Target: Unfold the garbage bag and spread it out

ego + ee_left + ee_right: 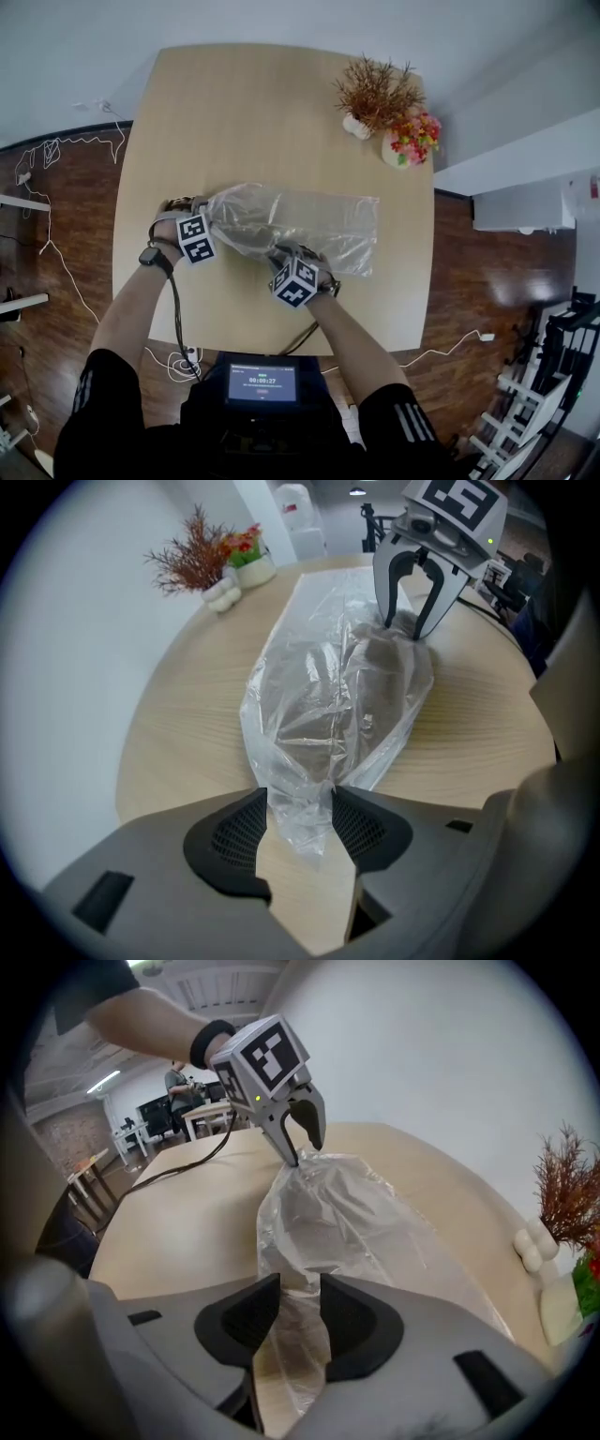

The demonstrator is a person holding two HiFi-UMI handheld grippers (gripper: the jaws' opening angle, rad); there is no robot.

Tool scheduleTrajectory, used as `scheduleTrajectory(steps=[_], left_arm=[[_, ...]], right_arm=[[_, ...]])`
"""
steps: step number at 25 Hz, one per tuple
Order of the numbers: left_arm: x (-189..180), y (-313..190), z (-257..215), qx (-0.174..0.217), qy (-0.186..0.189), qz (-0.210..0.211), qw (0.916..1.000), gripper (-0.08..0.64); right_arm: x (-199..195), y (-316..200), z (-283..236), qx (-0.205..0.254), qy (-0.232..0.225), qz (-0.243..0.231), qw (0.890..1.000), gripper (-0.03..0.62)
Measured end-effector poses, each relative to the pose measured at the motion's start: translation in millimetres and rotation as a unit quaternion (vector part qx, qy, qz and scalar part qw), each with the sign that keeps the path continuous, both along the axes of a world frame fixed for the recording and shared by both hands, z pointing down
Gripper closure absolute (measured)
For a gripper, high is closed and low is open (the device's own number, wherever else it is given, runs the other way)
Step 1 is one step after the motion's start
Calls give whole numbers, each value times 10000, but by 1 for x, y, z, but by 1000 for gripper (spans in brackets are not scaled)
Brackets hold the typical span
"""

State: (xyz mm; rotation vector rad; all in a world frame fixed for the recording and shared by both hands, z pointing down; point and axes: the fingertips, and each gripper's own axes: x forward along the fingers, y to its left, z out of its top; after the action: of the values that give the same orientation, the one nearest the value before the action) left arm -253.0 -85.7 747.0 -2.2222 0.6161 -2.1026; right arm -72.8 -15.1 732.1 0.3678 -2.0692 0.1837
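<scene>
The only writing is on the small screen (262, 382) at the person's chest, behind both tools. It shows a line of digits like a clock reading, too small to read for certain, with blurred smaller lines around it. The cube (459, 501) on the right tool (405, 628) and the cube (267, 1054) on the left tool (305, 1152) carry only black-and-white square patterns, no letters.

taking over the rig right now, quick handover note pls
Left gripper: shut on the garbage bag at its left end.
Right gripper: shut on the same end, at the edge nearer the person.
Bag: clear plastic, lying lengthwise on the wooden table.
Done: it seems unfolded along its length.
Left: the held end is bunched and puffed up; probably pull it wide and flatten it.
</scene>
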Motion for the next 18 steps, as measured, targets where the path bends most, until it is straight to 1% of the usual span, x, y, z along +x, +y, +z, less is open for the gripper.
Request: scheduleTrajectory(steps=[2, 6, 9, 14, 18], left_arm=[[-1, 0, 0, 21, 2, -7, 10000, 336], [-1, 0, 1, 55, -30, 25, 10000, 334], [-3, -1, -6, 152, -11, 35, 9999, 334], [-14, 6, -39, 430, 228, -186, 9986, 334], [-10, 12, -51, 413, 471, -308, 9976, 334]], right_arm=[[-1, 0, 1, 11, -1, 5, 10000, 423], [-2, 1, 2, 66, 96, -132, 9998, 419], [-2, 1, 2, 118, 139, -170, 9997, 419], [-1, 1, 1, 249, 123, -79, 9996, 420], [0, 0, 2, 325, 252, -133, 9991, 420]])
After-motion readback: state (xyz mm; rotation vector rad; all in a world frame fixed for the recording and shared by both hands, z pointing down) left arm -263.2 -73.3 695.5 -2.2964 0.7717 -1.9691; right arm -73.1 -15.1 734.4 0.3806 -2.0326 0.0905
